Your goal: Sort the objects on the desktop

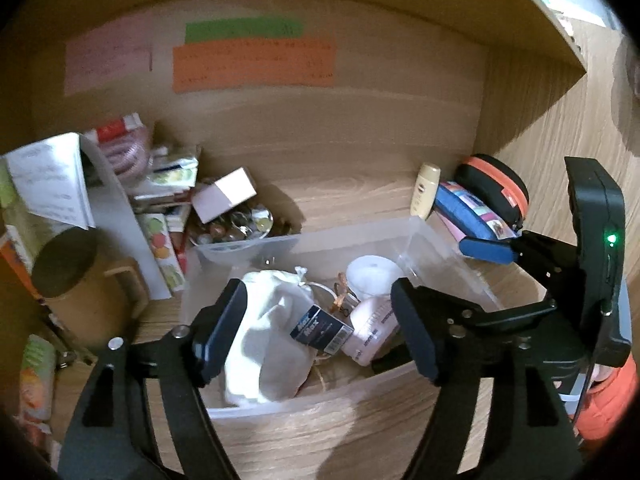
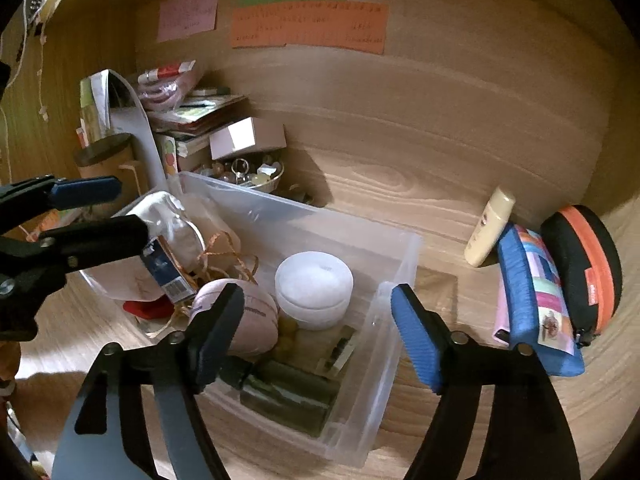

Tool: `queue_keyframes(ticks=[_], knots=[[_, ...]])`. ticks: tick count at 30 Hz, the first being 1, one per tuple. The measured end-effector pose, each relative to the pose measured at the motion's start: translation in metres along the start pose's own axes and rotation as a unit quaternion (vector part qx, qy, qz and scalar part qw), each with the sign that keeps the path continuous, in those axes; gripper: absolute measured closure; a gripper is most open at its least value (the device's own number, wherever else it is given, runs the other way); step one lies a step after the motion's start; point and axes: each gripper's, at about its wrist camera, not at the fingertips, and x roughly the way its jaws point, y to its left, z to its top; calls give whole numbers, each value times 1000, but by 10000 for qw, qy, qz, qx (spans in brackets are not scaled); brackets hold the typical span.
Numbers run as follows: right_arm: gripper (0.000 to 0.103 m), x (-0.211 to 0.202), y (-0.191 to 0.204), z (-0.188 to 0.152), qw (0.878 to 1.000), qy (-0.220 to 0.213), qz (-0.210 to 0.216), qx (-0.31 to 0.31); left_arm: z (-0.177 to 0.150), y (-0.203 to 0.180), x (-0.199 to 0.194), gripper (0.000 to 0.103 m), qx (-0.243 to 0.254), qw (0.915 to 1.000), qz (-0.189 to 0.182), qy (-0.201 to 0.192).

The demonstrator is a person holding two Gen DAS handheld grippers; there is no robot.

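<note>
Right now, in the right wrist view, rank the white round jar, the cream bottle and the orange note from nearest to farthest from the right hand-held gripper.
1. White round jar: in the clear bin, just ahead of the right hand-held gripper, which is open.
2. Cream bottle: farther back on the right, leaning beside the blue pouch.
3. Orange note: on the back wall, farthest.
</note>
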Motion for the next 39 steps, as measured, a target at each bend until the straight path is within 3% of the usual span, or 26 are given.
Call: queue_keyframes(ticks=[3, 8, 12, 22, 35, 39], knots=[[20, -10, 0, 0, 10000, 9, -13, 98, 1, 0, -14, 11, -47, 9999, 1, -101], [17, -30, 7, -1, 9999, 34, 25, 125, 2, -6, -45, 2, 65, 9991, 200, -377], [7, -52, 12, -3, 9998, -78, -29, 188, -3, -15, -68, 2, 198, 9974, 275, -632], [1, -110, 26, -20, 9983, -404, -412, 103, -20, -45, -129, 0, 484, 9881, 650, -1306], [0, -180, 32, -46, 9932, -903, -666, 300, -44, -46, -159, 0, 90, 9870, 985, -1271], [0, -191, 39, -53, 9925, -1054, -477, 388, -52, -47, -159, 0, 11, 9879, 1011, -1178]])
